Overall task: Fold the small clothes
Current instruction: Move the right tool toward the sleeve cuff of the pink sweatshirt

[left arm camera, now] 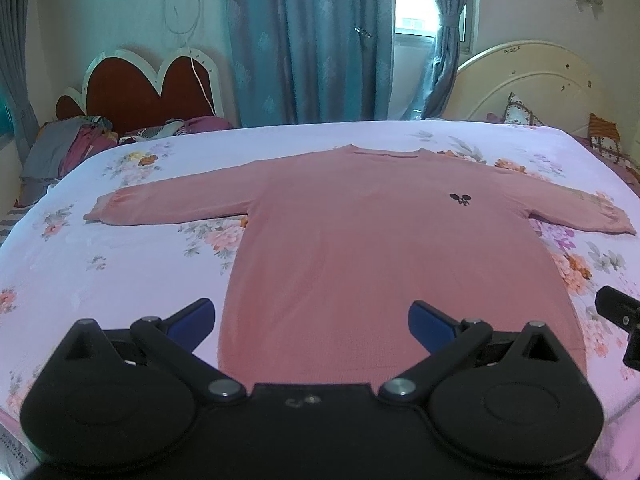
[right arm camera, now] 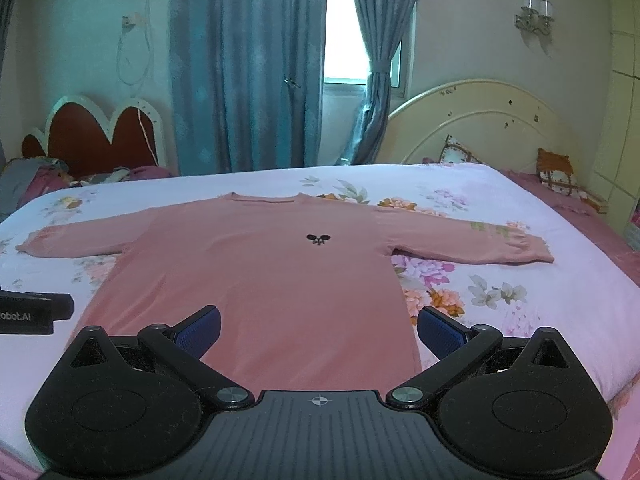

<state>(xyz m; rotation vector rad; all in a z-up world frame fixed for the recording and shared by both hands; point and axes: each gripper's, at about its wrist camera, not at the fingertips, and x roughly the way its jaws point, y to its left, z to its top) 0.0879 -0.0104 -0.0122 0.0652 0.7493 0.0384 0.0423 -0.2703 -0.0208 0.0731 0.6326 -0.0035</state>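
A pink long-sleeved sweater [left arm camera: 360,248] lies flat and face up on the floral bedsheet [left arm camera: 120,264], sleeves spread to both sides, a small black logo [left arm camera: 460,199] on its chest. It also shows in the right wrist view [right arm camera: 260,276]. My left gripper [left arm camera: 311,322] is open and empty, held above the hem near its left corner. My right gripper [right arm camera: 319,330] is open and empty, held above the hem near its right corner. Each gripper shows at the edge of the other's view: the right one [left arm camera: 620,320], the left one [right arm camera: 32,312].
The bed's cream headboard [right arm camera: 480,120] and pillows [right arm camera: 556,176] are at the far right. A second bed with a red headboard [left arm camera: 148,88] and piled clothes [left arm camera: 68,148] stands at the far left. Blue curtains [left arm camera: 308,40] hang behind.
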